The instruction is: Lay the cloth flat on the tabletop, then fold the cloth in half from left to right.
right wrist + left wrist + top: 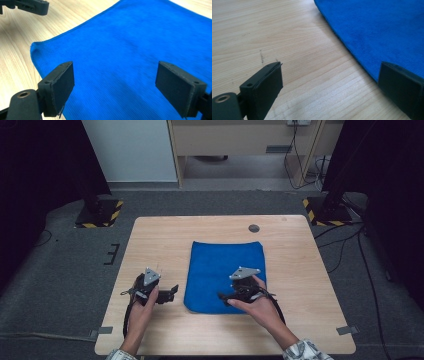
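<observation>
Item under work: blue soft-pile cloth, rectangular, apparently folded [225, 275], lying flat on the light wooden table [150, 245], mid-table, slightly toward the person's side. Edges look fairly square; near-left corner rounded, a little uneven. Surface smooth, no obvious creases.

L gripper [170, 294]: over bare wood just beside the cloth's left edge, jaws apart, nothing between them. In the left gripper view the cloth edge runs just ahead of one jaw; contact not evident.

R gripper [227, 296]: above the cloth's near portion, jaws spread wide, nothing clamped; the right gripper view has blue pile beneath and between them, pads not pressing.

Assessment: cloth appears released, lying free. Folding looks at least partly done, judging by the compact shape. Whether a further fold remains can't be settled from here. If one does, both grippers need fresh hold on an edge or corners.
</observation>
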Demonstrator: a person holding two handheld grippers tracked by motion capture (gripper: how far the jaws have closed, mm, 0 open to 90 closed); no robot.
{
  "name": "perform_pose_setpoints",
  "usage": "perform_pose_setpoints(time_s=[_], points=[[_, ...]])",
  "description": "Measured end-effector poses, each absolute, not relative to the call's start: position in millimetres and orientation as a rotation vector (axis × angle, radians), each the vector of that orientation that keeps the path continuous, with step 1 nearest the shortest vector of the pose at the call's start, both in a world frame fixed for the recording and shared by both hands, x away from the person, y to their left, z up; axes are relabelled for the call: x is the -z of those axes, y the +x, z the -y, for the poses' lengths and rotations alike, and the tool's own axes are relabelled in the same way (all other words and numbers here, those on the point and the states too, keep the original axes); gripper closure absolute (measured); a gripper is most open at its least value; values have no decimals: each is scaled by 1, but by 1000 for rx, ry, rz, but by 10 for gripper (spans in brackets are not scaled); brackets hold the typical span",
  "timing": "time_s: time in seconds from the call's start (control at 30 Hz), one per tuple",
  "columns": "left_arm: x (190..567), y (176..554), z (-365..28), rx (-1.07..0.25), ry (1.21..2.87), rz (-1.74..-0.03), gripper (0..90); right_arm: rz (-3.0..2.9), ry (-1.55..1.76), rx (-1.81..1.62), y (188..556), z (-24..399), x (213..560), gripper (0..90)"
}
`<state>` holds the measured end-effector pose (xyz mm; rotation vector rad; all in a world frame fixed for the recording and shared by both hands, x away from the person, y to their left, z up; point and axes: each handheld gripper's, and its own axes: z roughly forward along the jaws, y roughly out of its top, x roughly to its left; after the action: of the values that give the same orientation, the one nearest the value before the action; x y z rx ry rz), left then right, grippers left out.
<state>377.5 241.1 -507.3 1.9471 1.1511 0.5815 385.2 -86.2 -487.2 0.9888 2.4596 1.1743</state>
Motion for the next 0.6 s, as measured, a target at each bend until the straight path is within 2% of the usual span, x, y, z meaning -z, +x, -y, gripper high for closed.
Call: perform_pose_setpoints(time_s=[0.23, 0.3, 0.43, 0.6], points=[[507, 378, -244, -596, 1949, -1166, 52, -2488, 941, -1209, 383, 52, 492, 234], [507, 378, -245, -594, 1950, -1167, 53, -2516, 907, -1213, 381, 41, 493, 304], [507, 380, -249, -608, 1947, -1187, 53, -2562, 843, -1212, 375, 21, 496, 386], [508, 381, -254, -614, 1944, -1199, 54, -2588, 789, -1219, 369, 3, 501, 438]])
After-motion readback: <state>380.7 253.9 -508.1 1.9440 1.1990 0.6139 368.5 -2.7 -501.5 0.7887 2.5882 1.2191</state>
